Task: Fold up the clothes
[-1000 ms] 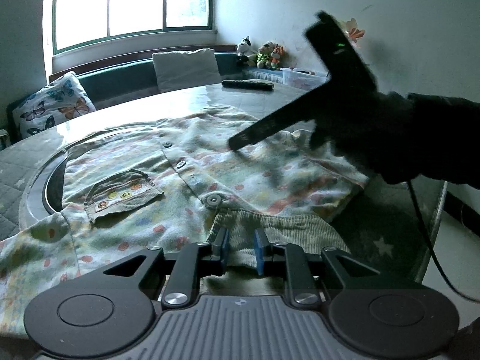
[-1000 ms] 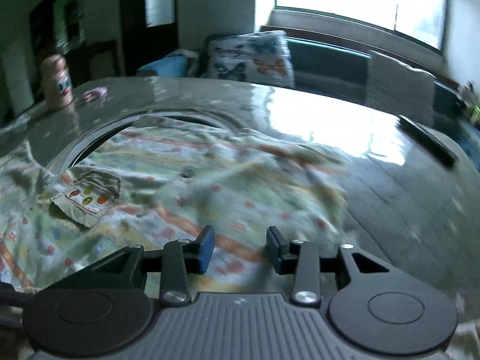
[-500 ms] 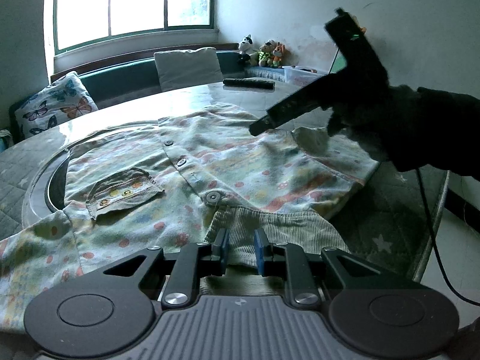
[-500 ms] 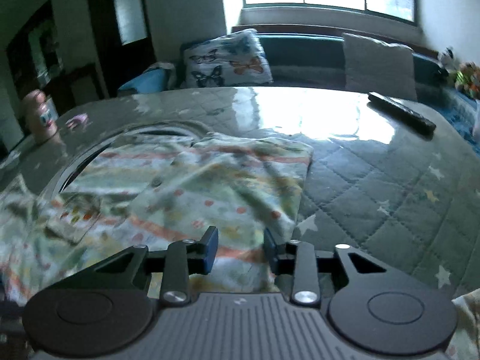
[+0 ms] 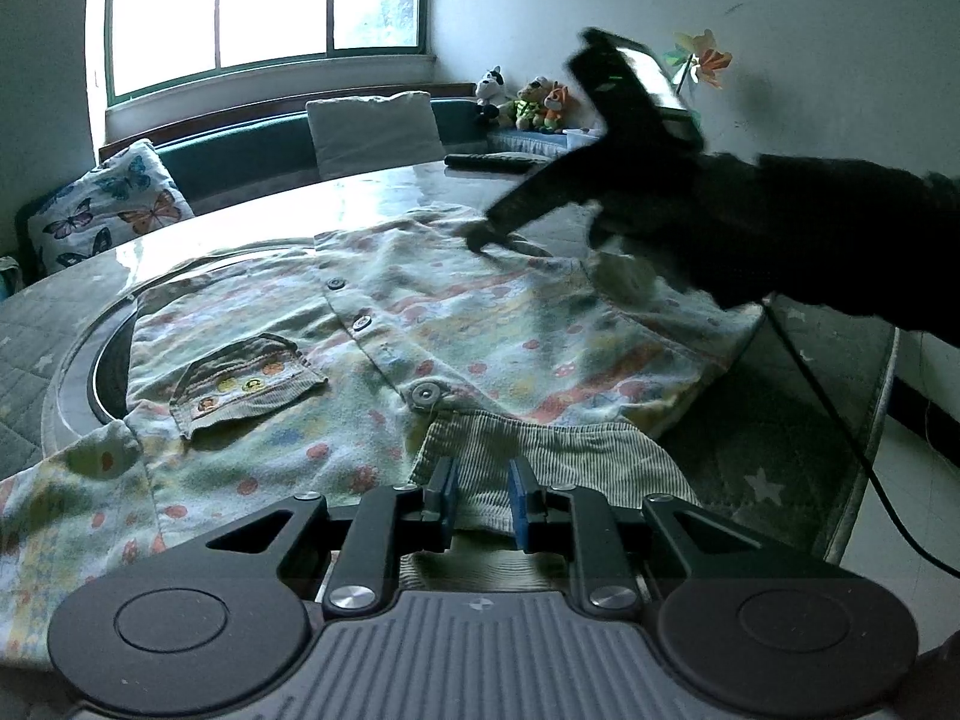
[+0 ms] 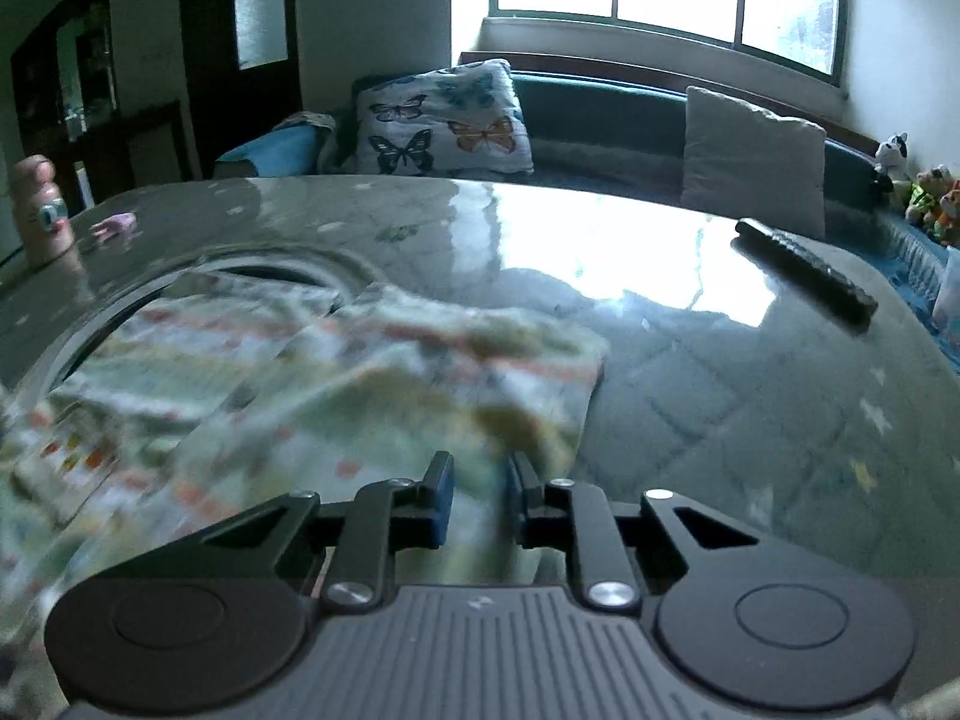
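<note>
Left hand-held gripper (image 5: 482,501) sits w/ jaws parted over the shirt (image 5: 420,324) collar, right hand-held gripper (image 6: 478,504) likewise unclenched above it; we reckon folding's barely begun, shirt mostly flat on the bench (image 6: 690,360).

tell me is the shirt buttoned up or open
Buttoned: the shirt lies front up on the table, its placket closed along the buttons.
</note>
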`<state>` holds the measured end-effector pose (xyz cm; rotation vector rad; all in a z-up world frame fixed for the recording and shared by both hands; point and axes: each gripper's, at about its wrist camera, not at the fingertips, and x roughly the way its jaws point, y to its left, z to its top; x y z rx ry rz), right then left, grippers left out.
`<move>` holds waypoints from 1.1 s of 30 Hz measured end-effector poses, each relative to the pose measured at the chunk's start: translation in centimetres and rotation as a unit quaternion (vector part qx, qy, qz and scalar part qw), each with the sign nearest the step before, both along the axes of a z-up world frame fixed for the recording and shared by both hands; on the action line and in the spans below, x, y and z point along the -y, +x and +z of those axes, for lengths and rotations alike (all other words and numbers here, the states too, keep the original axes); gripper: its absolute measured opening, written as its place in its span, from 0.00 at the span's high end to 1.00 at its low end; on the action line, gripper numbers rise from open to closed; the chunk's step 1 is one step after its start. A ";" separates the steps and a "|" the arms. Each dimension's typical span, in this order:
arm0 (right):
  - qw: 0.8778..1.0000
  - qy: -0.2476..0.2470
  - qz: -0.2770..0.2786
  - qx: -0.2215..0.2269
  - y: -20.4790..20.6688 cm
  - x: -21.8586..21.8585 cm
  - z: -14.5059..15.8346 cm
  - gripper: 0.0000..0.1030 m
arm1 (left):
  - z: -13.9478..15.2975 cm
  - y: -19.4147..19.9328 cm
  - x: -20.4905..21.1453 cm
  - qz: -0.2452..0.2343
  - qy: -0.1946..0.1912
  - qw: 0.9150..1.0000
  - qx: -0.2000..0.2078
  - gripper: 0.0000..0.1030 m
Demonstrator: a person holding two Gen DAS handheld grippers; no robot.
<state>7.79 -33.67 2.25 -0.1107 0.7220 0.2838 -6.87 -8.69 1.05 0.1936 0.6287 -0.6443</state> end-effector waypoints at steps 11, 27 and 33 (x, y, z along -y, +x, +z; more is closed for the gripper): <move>1.000 -0.014 -0.025 0.001 7.5 -0.7 -0.2 0.83 | 0.0 0.3 -0.4 -0.006 -0.007 1.000 -0.007 0.80; 0.998 -0.021 0.066 0.000 -6.9 0.8 2.6 0.72 | 1.3 0.0 0.9 0.017 0.018 1.000 0.006 0.69; 0.991 -0.021 0.131 -0.016 -11.6 -1.1 1.2 0.72 | 2.7 0.4 2.0 0.032 0.023 0.999 0.022 0.69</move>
